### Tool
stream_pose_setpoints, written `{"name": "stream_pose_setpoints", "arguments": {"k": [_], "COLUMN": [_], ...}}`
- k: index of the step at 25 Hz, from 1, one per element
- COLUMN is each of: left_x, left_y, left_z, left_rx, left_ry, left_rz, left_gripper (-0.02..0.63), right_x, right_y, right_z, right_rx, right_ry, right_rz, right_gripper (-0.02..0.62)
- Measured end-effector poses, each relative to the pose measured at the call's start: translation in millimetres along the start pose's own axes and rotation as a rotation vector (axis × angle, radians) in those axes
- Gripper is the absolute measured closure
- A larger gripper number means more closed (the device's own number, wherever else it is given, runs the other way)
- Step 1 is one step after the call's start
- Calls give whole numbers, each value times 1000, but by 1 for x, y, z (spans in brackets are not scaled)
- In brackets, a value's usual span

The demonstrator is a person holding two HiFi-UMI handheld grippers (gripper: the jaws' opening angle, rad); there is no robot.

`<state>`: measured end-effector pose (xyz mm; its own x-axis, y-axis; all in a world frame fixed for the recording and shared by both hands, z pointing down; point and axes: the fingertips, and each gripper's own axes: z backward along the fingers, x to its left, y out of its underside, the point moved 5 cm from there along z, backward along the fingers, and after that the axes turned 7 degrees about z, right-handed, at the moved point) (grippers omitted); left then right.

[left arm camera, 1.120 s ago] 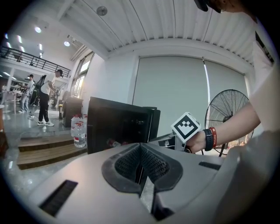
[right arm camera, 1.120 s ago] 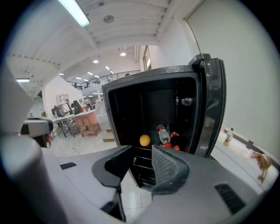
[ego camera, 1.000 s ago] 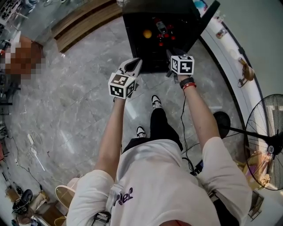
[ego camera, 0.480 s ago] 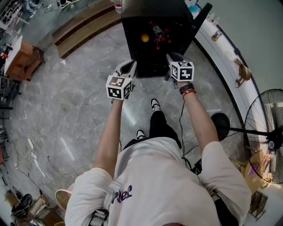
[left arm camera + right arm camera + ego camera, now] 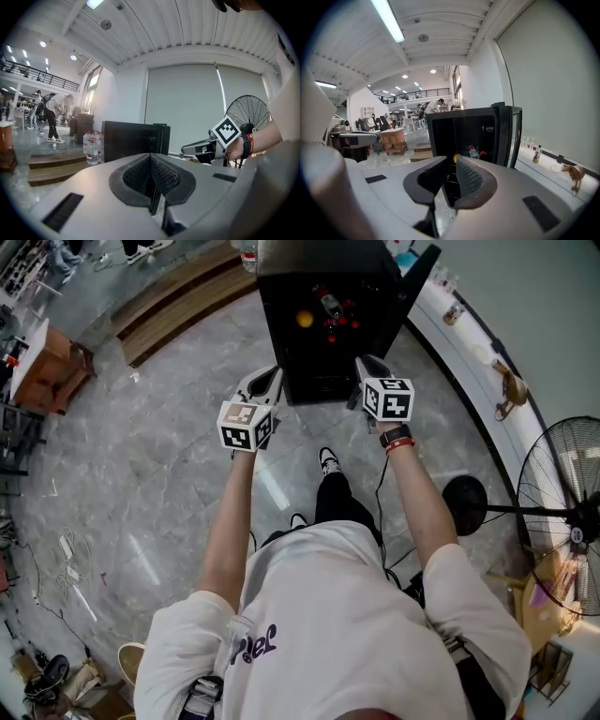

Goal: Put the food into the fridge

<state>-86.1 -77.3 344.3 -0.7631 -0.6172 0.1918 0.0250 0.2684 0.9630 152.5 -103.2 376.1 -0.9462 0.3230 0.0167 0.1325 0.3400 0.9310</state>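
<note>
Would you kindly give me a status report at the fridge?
Left tool shut, empty. Right tool closing, empty. Fridge open, orange inside. Nothing in the way.

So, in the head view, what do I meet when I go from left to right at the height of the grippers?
From the left: wooden table → left gripper → right gripper, jaws closing with nothing between them → fan. The fridge is left out: it overlaps both grippers.
</note>
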Motion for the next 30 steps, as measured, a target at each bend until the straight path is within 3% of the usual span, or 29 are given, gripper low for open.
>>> {"name": "stream_pose_setpoints", "arguments": {"k": [30], "left_x": [-11], "left_y": [-10], "left_z": [67], "left_rx": [-140], "left_ry": [-186], "left_rz": [-50], "left_gripper": [588], "right_x": [42], "right_y": [-9], "right_z": [85], "right_rx": [-182], "right_ry": [133], "right_rz": [-64], "right_gripper": [580]}}
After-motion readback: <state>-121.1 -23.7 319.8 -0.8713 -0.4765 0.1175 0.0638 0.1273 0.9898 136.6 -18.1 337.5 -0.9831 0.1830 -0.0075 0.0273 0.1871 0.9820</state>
